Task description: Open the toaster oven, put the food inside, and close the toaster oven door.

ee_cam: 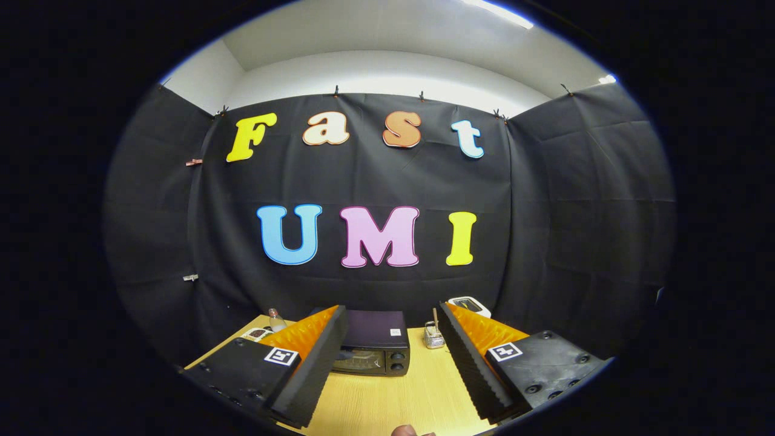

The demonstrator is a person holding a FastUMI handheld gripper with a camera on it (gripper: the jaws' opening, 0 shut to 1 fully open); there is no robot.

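A black toaster oven (374,345) stands at the back of the wooden table (387,399), against the booth wall, with its door shut and two knobs at its right side. My gripper (392,318) is held high and well back from it, open, with nothing between its two fingers. The left finger (315,363) covers the oven's left part. A small rounded bit of something brownish (404,430) shows on the table close below me; I cannot tell what it is.
Left of the oven stand a small bottle (276,320) and a white dish (257,333). To the oven's right sits a small wire holder with a stick in it (433,336). A white device (469,304) lies behind the right finger.
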